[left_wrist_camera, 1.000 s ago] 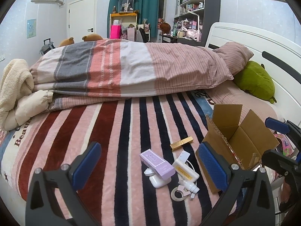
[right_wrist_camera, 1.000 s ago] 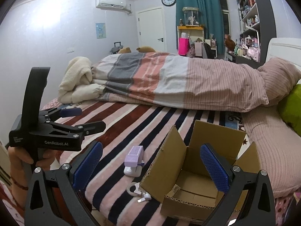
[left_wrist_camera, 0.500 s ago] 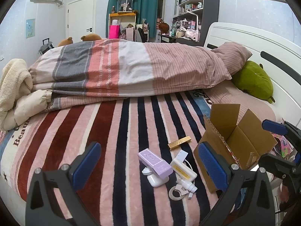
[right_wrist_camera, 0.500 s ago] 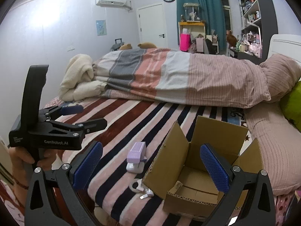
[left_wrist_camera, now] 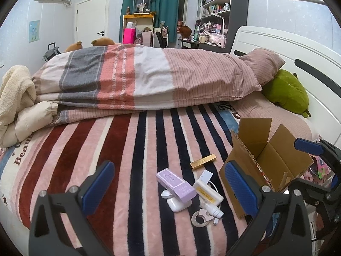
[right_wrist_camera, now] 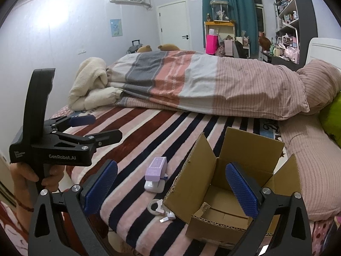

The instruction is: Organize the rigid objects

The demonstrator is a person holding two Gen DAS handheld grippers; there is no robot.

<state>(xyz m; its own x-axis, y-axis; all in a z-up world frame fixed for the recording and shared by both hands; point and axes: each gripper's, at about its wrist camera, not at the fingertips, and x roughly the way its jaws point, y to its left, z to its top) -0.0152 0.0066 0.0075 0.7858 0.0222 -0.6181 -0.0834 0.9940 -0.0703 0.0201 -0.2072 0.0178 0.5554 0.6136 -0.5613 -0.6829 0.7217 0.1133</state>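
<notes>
An open cardboard box (left_wrist_camera: 268, 162) (right_wrist_camera: 230, 183) stands on the striped bedspread near the bed's front edge. Left of it lie a purple box (left_wrist_camera: 175, 184) (right_wrist_camera: 156, 168) on a white stand, a gold bar (left_wrist_camera: 203, 161), a white charger with cable (left_wrist_camera: 207, 191) and a tape ring (left_wrist_camera: 199, 219) (right_wrist_camera: 153, 206). My left gripper (left_wrist_camera: 168, 187) is open and empty, hovering above these items. My right gripper (right_wrist_camera: 170, 189) is open and empty, just in front of the box. The left gripper also shows in the right wrist view (right_wrist_camera: 96, 128).
A folded striped duvet (left_wrist_camera: 138, 81) lies across the far side of the bed. A green plush (left_wrist_camera: 285, 91) and a pillow (left_wrist_camera: 262, 64) sit by the white headboard. A cream blanket (left_wrist_camera: 15, 89) is heaped at the left.
Both views have shifted slightly; the left gripper has drifted a little back and up from the items. Both grippers stay open and nothing on the bed has moved.
</notes>
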